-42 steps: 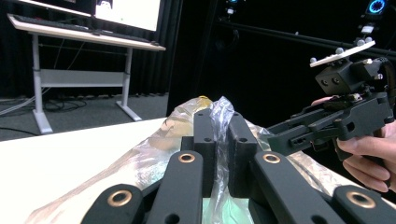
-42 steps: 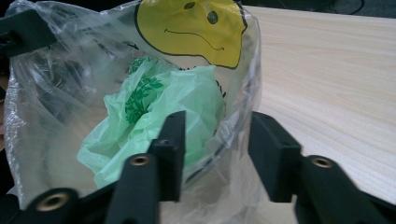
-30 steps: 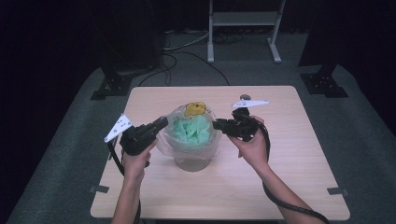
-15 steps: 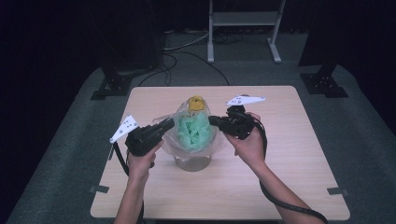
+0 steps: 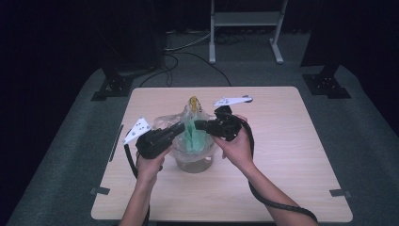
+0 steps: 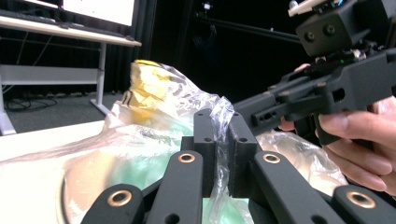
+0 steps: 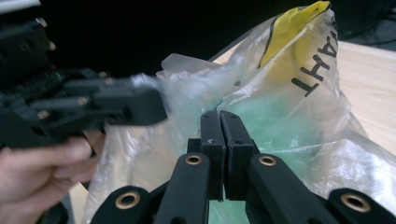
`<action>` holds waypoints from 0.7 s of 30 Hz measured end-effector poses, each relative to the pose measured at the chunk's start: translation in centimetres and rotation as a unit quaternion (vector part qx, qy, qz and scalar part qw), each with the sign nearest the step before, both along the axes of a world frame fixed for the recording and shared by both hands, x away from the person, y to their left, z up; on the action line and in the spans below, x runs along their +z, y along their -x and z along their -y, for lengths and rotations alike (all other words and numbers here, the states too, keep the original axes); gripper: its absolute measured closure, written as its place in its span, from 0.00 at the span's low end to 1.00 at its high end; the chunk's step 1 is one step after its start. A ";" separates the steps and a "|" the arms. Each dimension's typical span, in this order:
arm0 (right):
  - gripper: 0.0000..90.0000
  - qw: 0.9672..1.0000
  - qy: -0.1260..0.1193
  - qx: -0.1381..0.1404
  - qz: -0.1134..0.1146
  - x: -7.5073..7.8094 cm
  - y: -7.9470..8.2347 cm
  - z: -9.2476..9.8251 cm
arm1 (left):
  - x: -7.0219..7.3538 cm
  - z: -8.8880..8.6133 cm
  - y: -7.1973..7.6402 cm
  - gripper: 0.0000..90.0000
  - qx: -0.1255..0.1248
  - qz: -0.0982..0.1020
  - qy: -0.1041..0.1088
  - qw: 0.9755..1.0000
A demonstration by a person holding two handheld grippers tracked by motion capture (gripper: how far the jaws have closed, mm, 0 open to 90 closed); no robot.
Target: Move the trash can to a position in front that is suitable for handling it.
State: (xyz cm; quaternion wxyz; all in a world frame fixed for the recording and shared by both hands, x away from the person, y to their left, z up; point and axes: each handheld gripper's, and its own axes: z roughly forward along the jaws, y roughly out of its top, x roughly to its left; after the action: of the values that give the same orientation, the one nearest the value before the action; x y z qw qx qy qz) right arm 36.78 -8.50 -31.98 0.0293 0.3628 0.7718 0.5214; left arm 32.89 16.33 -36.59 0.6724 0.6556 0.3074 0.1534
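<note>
A clear plastic bag [image 5: 190, 134] is seen near the middle of the surface [image 5: 291, 160], draped into and over a round clear container [image 5: 193, 162] that stands upright; green material [image 5: 190, 136] shows through the film, and a yellow patch with black lettering [image 7: 299, 51] sits near the bag's raised top. The left gripper [image 6: 220, 140] is pressed together on a fold of the bag's film, a strip of which is seen running between the two jaws in the left gripper view. The right gripper [image 7: 219, 126] has just been closing and now stands pressed together against the film on the opposite side (whether film is truly caught between its jaws or merely lies behind them cannot be told from its own view). Both grippers are held close together above the container, tips nearly facing. Risks judged from this state: the thin film could be torn if the two grips are drawn apart too sharply or unevenly; a slippery fold could be lost from the right grip if only an edge was caught, leaving the bag hanging from one side; the container, which looks light, could be tipped or dragged across the surface should the bag be lifted while still snagged on its rim; the green contents could be spilled if the bag's mouth is tilted.
</note>
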 end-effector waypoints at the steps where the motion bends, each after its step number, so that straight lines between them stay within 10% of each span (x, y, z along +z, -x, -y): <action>1: 0.99 1.000 -0.007 0.000 -0.003 -0.1 -0.1 0.0 | 0.0 0.2 0.0 0.94 -0.001 0.002 -0.004 1.000; 14: 0.86 0.994 -0.086 -0.001 -0.071 -0.9 -1.6 0.9 | -0.6 1.8 0.1 0.94 -0.016 -0.002 -0.030 0.999; 21: 0.76 0.977 -0.157 0.005 -0.141 -2.0 -2.6 1.8 | -0.6 1.9 0.1 0.94 -0.019 -0.002 -0.032 0.999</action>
State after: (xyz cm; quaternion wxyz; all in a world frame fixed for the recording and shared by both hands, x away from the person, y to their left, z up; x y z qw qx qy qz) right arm 39.38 -10.33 -33.98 -0.1400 0.4294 0.6780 0.5799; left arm 32.77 14.42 -37.15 0.6536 0.6826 0.2911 0.1491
